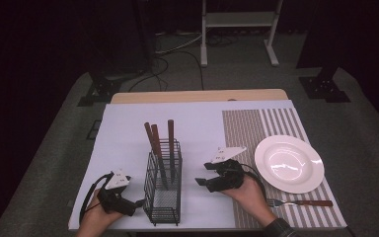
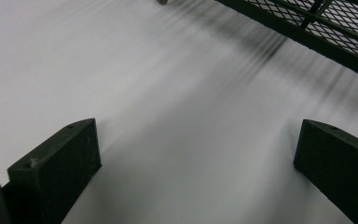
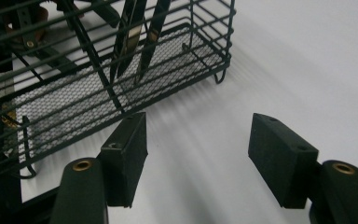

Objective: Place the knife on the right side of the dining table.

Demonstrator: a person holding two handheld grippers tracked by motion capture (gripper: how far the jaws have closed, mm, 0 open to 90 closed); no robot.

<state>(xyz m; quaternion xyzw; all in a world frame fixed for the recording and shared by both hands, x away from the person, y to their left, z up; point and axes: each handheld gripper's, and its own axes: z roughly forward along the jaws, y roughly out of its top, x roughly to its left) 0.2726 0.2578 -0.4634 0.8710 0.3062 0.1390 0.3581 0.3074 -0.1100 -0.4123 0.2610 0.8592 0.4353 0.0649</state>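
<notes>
Black jaws on the left gripper (image 1: 139, 202) and right gripper (image 1: 203, 174) stand spread, empty, flanking the wire caddy (image 1: 163, 183) near the desk's front edge. Seemingly one fork (image 1: 300, 202) lies by the plate (image 1: 289, 163); three utensils (image 1: 158, 143) remain.

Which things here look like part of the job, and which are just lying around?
Probably in the job, judging by a table-setting layout:
wire caddy
wooden-handled cutlery standing in it
white plate
fork below the plate
striped placemat
left claw and right claw, both open

Just lying about:
white frame on the floor
floor cables
</notes>
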